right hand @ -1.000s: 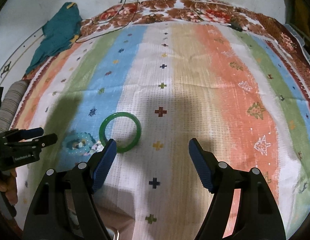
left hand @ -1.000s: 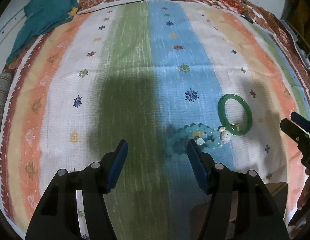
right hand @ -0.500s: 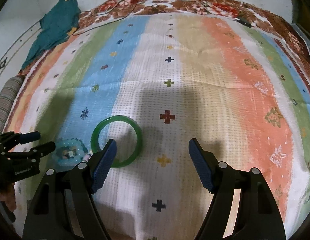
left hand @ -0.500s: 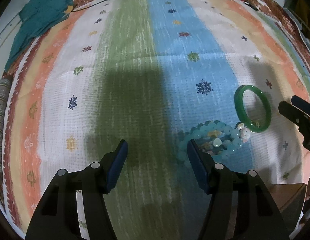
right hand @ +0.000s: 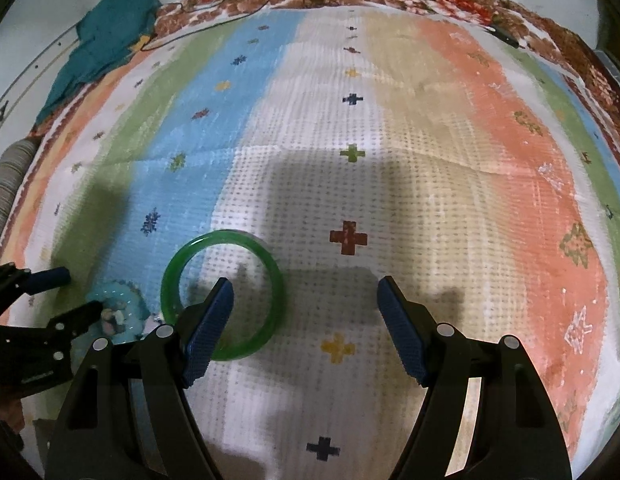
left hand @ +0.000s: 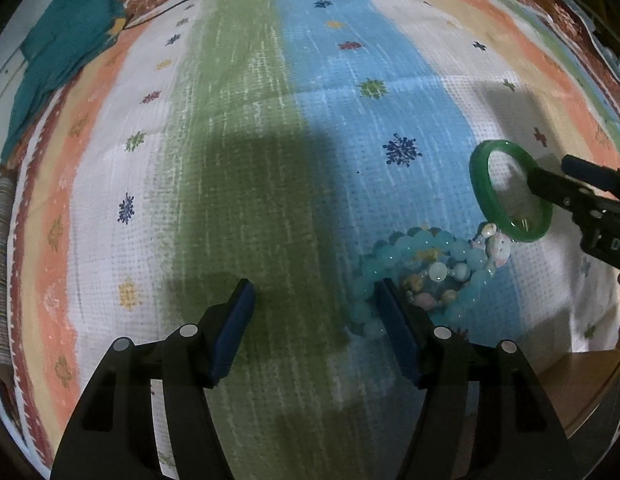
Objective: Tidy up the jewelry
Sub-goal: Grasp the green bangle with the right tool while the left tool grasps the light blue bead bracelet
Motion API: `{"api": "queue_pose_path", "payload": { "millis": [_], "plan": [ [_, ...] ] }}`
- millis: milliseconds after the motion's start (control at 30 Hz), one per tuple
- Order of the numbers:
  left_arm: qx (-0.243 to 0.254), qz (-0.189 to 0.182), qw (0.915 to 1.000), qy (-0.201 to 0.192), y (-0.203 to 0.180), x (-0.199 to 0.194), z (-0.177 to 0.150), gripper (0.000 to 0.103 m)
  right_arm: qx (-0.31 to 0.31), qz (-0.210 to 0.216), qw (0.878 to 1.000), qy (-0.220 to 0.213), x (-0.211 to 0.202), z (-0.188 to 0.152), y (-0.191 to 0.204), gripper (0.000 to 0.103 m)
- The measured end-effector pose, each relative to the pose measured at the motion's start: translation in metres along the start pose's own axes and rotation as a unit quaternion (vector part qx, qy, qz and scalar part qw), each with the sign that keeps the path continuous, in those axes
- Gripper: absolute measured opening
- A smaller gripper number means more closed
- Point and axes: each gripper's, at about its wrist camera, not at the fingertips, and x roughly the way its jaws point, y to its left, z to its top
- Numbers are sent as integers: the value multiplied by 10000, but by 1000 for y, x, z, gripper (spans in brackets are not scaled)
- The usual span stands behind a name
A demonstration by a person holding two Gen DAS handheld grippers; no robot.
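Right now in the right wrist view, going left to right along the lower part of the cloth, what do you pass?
Left gripper → blue bead bracelet → green bangle → yellow cross motif → the right gripper's right-hand finger.
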Motion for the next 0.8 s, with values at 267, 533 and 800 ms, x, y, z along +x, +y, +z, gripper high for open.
{"api": "queue_pose_path", "payload": {
  "millis": [267, 533, 800],
  "plan": [
    [-39, -6, 10000, -47, 2, 2, -1, 46, -160, -274, 9995, -31, 6, 2, -1, 54],
    [-10, 31, 10000, -42, -3, 0, -4, 11, -194, -306, 9993, -66, 5, -2, -7, 8],
    [4, -11, 9998, -205, -6, -16, -2, 11, -186, -406, 9989, -119, -7, -8, -10, 8]
  ]
}}
